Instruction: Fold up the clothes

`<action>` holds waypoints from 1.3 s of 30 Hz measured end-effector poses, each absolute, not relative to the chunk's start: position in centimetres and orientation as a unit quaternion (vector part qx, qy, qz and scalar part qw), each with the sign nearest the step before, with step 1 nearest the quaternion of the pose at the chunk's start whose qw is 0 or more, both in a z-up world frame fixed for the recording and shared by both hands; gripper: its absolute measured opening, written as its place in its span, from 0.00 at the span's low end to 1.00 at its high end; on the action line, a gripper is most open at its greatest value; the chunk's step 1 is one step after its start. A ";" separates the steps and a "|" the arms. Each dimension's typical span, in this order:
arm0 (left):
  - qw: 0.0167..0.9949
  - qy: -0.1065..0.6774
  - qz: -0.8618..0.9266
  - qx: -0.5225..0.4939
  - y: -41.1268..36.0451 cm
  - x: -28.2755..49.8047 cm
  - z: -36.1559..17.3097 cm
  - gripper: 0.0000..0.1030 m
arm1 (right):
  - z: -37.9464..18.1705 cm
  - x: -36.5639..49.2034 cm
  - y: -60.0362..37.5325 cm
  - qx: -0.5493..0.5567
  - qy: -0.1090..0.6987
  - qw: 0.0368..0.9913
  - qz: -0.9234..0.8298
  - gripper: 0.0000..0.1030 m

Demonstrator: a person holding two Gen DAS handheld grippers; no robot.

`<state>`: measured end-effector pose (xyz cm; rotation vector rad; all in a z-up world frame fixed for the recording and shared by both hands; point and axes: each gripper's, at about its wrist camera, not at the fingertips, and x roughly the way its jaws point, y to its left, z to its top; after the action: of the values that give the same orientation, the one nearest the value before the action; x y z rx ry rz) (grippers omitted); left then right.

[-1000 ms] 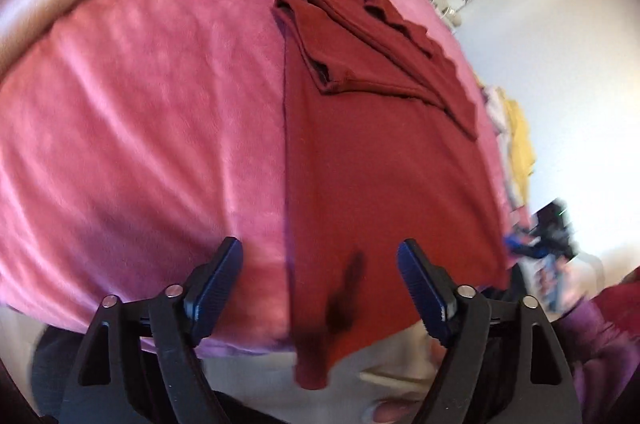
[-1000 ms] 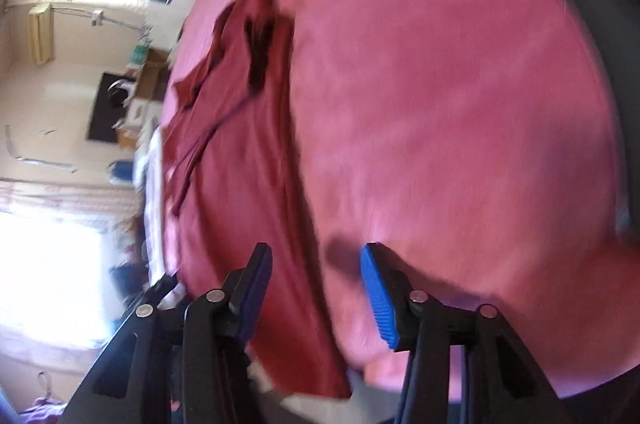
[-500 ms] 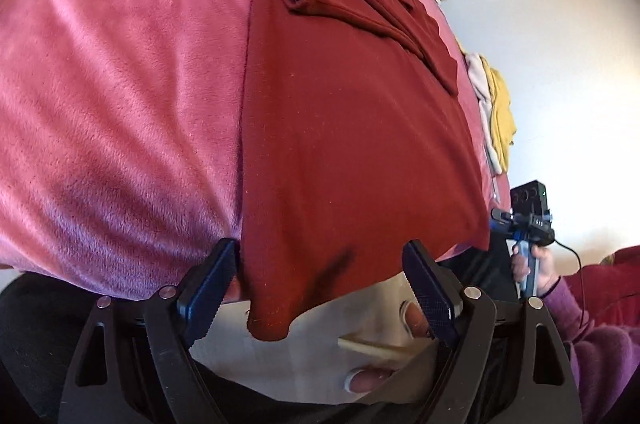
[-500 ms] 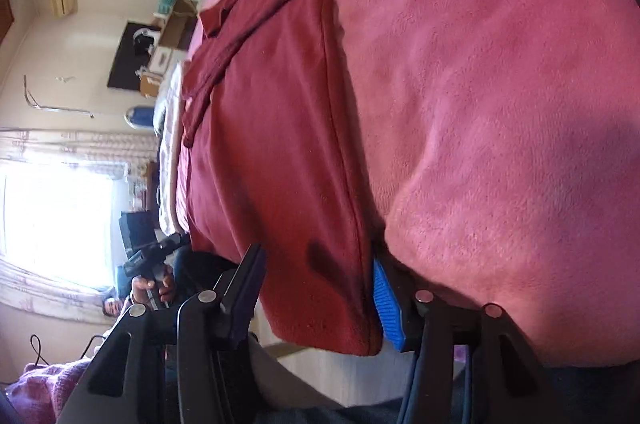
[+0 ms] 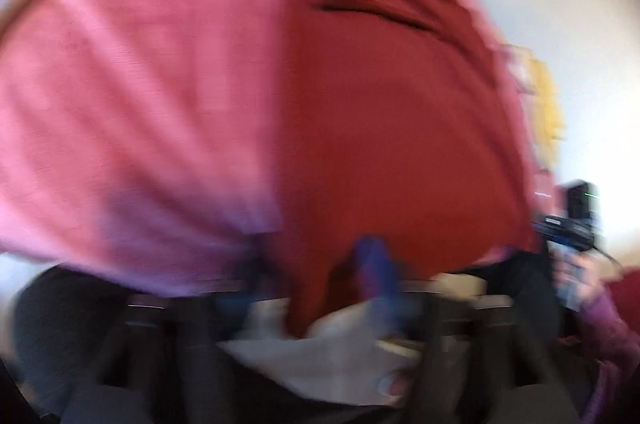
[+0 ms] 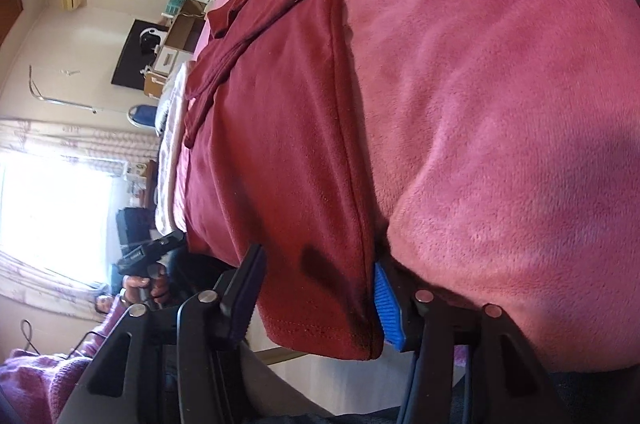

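Observation:
A dark red garment (image 5: pixel 380 123) lies flat on a pink blanket (image 5: pixel 140 103), sleeves folded in at the far end, its hem hanging over the near bed edge. The left wrist view is badly blurred. There my left gripper (image 5: pixel 316 272) has its blue pads drawn in on the hem's left corner. In the right wrist view the garment (image 6: pixel 280 143) runs away from me over the blanket (image 6: pixel 500 103). My right gripper (image 6: pixel 316 284) straddles the hem's right corner, jaws closing. The blue pad (image 6: pixel 386 308) touches the side seam, while the other finger stands clear.
A seated person's hand holds a black device (image 5: pixel 576 216) beside the bed, also seen as the device (image 6: pixel 148 256) in the right wrist view. Yellow and white clothes (image 5: pixel 544 95) lie at the bed's far side. Pale floor (image 5: pixel 320 356) shows below the edge. Boxes (image 6: pixel 180 27) stand by the wall.
Both grippers came down to the near bed edge around the hem. The left jaws, wide open half a second ago, have snapped in on the hem corner. The right jaws narrowed slightly.

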<state>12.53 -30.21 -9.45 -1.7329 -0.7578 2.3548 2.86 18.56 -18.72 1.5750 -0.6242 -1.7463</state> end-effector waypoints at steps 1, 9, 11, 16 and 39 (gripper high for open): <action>0.075 -0.288 0.766 -0.569 -31.1 12.8 -9.8 0.06 | -18.8 2.9 18.7 0.609 -0.239 0.339 -0.676 0.25; 0.138 -0.298 0.752 -0.572 -30.3 12.4 -8.8 0.04 | -19.0 2.4 18.7 0.635 -0.258 0.328 -0.650 0.04; 0.138 -0.301 0.750 -0.573 -30.9 12.4 -8.5 0.04 | -18.0 2.2 18.3 0.631 -0.244 0.340 -0.653 0.04; 0.132 -0.329 0.746 -0.563 -33.8 13.1 -8.0 0.04 | -16.2 1.6 19.1 0.620 -0.249 0.340 -0.662 0.04; 0.189 -0.257 0.735 -0.598 -29.6 11.2 -10.0 0.68 | -19.6 2.1 19.3 0.646 -0.167 0.382 -0.640 0.31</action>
<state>11.18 -29.62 -10.05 -1.6829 -0.7222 2.0667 2.07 19.30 -19.59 1.6473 -0.4259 -1.6316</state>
